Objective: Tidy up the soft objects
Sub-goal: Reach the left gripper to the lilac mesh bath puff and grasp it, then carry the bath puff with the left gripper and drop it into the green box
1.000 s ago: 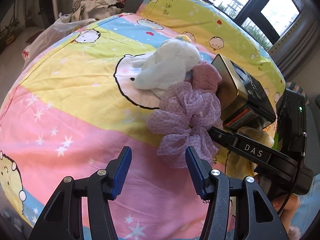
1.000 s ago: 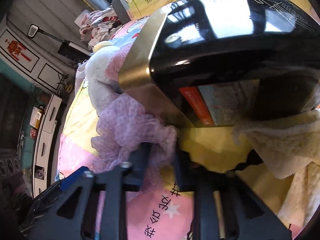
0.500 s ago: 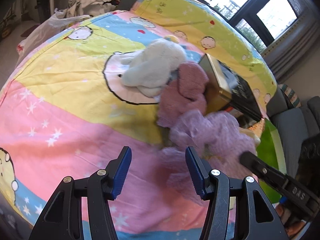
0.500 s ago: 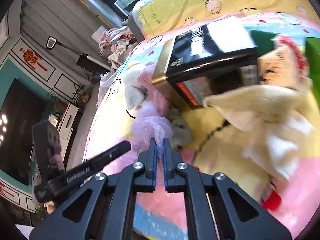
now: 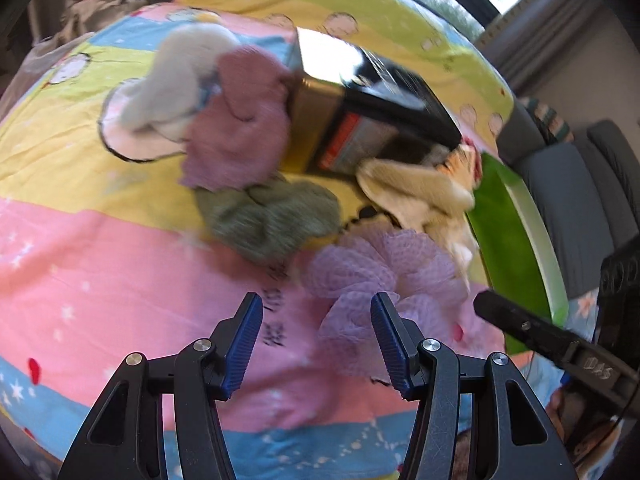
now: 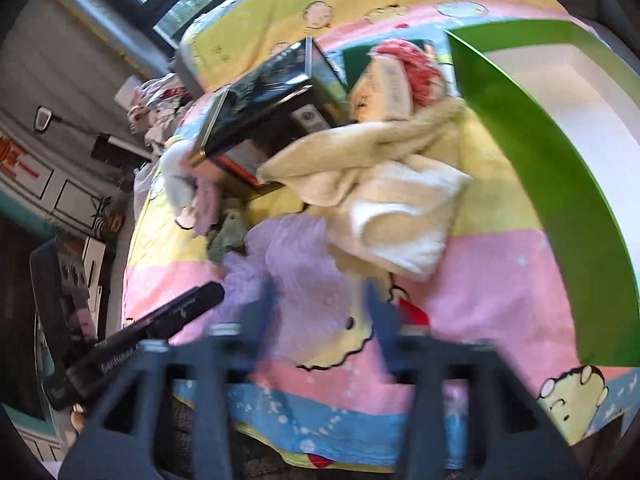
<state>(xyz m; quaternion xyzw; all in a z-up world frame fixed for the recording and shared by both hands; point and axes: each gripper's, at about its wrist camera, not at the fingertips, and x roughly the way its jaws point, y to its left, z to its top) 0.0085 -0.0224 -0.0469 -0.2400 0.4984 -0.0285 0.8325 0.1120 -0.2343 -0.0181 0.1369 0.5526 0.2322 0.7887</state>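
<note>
A purple mesh pouf (image 5: 376,276) lies loose on the bedspread just beyond my open left gripper (image 5: 316,340); it also shows in the right wrist view (image 6: 300,272). My right gripper (image 6: 320,312) is open and blurred, with the pouf lying between its fingers and free of them. Further off lie an olive knit cloth (image 5: 276,216), a mauve knit cloth (image 5: 236,128), a white plush toy (image 5: 176,80), a cream towel (image 6: 384,184) and a red-haired doll (image 6: 396,72). The right gripper's finger (image 5: 532,328) shows at the right of the left view.
A black and gold box (image 5: 360,108) lies on its side among the soft things. A green box with a white inside (image 6: 560,120) stands open at the right. The bed's front edge is close below both grippers.
My right gripper, shut on the purple pouf, pulled it away from the box toward the bed's front, then opened and let it go. The olive cloth came into sight. My left gripper stayed open.
</note>
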